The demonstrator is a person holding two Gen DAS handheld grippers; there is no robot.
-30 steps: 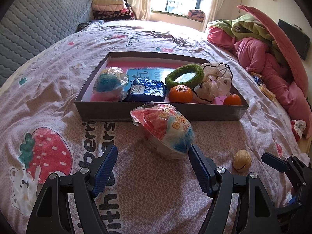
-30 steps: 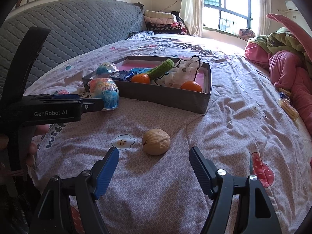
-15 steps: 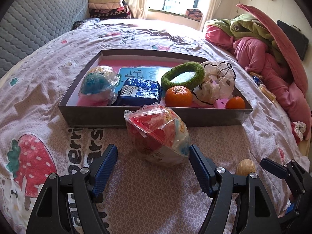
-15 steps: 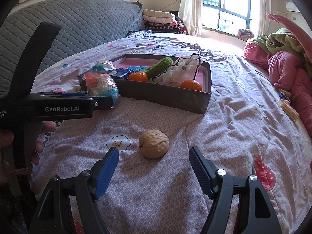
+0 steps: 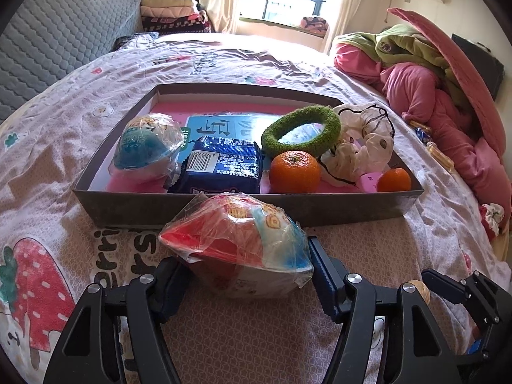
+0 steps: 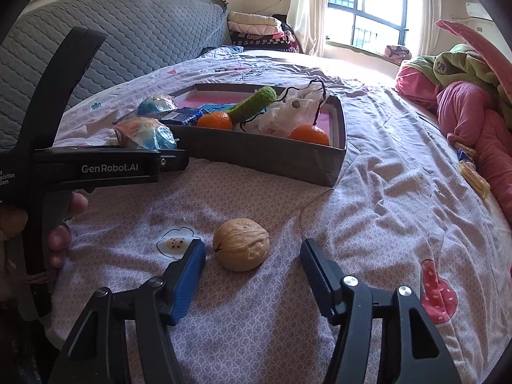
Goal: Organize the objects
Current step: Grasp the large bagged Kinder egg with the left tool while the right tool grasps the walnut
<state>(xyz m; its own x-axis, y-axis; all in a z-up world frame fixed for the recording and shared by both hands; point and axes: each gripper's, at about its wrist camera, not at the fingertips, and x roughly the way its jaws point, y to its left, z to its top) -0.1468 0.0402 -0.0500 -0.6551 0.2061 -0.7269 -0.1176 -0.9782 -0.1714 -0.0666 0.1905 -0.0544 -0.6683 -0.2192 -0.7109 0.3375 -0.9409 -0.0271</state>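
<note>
A plastic-wrapped red and blue toy egg (image 5: 238, 243) sits between the fingers of my left gripper (image 5: 246, 272), just in front of the grey box (image 5: 224, 206). The fingers stand at its two sides; I cannot tell whether they press it. The egg also shows in the right wrist view (image 6: 145, 132). A walnut (image 6: 241, 244) lies on the bedspread between the fingers of my open right gripper (image 6: 252, 265), nearer the left finger. The box (image 6: 272, 156) holds a second wrapped egg (image 5: 147, 145), a blue packet (image 5: 220, 168), two oranges (image 5: 294, 171), a green ring (image 5: 300, 129) and a white pouch (image 5: 361, 142).
Everything lies on a pink patterned bedspread (image 6: 368, 224). A pile of pink and green bedding (image 5: 432, 89) is at the right. A grey quilted headboard (image 6: 112, 41) stands at the left. The hand holding the left gripper (image 6: 64, 220) is at the left of the right wrist view.
My left gripper has moved forward around the wrapped egg and its fingers have come in to the egg's sides. My right gripper has moved closer to the walnut, which now lies between its fingers.
</note>
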